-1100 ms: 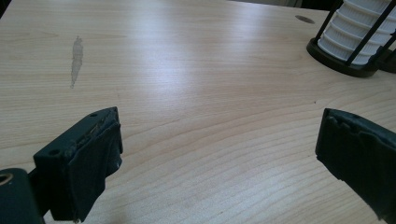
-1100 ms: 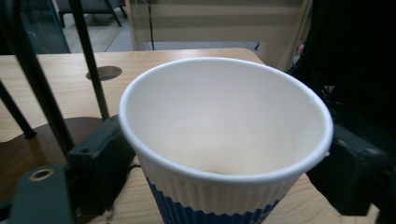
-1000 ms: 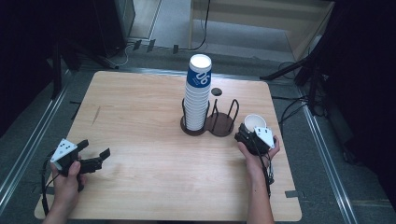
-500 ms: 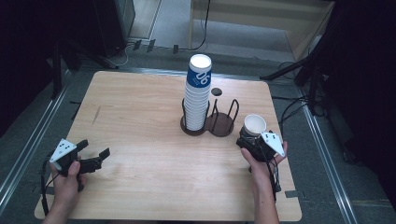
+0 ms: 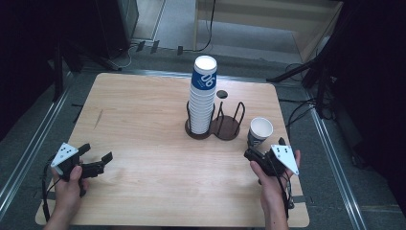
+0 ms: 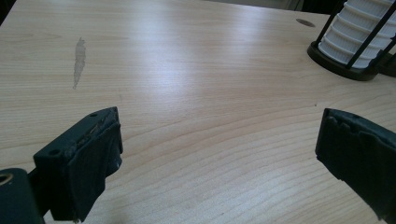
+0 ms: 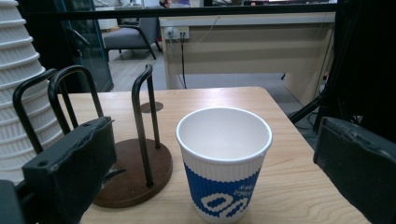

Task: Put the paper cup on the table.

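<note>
A: Starting nearest. The left gripper (image 5: 95, 164) is resting low over the near left of the table (image 5: 143, 191), jaws spread wide, nothing between them. In the left gripper view it is looking across bare wood, with a pale smear (image 6: 79, 60) lying farther off.

B: The right gripper (image 5: 253, 154) is sitting at the near right edge, held in the right hand (image 5: 273, 184). Its jaws are also standing wide apart, gripping nothing.

A: And the single cup (image 7: 224, 161)?

B: It is standing upright on the table just beyond those jaws, mouth up, empty, blue band low on its wall. In the right gripper view it is sitting between the two pads but clear of both.

A: Behind it, the two-ring holder (image 5: 225, 125) is standing with its right-hand ring empty; the left ring is carrying the tall cup stack (image 5: 202, 93).

B: Risks, as I judge them: paper cup, light and empty. Closing hard is likely crushing the rim out of round; closing off-centre is likely pushing it over or skating it toward the table's right edge, which lies near.

A: Also the holder's uprights (image 7: 144, 121) are standing just beside the cup. A jaw swinging wide could be catching a wire and rocking the stack.
</note>
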### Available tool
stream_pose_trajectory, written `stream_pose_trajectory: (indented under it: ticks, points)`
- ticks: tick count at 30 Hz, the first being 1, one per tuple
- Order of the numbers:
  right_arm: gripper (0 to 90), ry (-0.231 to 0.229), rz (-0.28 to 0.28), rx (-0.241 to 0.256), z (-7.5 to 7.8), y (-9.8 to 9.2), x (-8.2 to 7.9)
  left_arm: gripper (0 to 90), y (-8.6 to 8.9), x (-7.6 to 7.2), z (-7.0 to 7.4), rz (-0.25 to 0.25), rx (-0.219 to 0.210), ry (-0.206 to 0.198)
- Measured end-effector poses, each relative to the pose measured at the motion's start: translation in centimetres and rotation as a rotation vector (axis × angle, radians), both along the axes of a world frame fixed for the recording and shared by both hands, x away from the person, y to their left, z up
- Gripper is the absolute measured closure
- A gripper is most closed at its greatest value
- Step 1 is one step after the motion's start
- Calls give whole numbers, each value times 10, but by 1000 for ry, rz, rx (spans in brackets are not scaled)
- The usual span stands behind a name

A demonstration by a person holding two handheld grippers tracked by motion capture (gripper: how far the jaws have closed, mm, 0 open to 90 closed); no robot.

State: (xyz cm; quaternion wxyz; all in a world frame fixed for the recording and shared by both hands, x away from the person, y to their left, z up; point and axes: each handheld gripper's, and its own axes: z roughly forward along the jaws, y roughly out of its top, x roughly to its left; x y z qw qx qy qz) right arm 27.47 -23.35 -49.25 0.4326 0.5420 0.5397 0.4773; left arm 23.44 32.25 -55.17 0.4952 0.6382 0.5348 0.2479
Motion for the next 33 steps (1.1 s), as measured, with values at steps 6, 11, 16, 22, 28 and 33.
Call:
stream_pose_trajectory:
  ticks: [6,11,16,22,28,33]
  points:
    - [0,-11,-13,8,-4,-5,-13,14,-1,-1,0,-1,4,-3]
    - [0,-2,-6,-8,-13,-11,-23,14,-1,-1,0,1,2,-2]
    - [0,20,-1,4,-18,-22,-33,14,-1,-1,0,0,6,-3]
    - [48,42,-5,20,-23,-38,-44,15,-1,-1,0,0,7,-3]
    - [102,82,-34,-22,-29,-51,-53,14,-1,-2,0,-3,12,-3]
    - [209,77,-62,-35,-33,-65,-63,14,-1,-2,0,-4,10,-3]
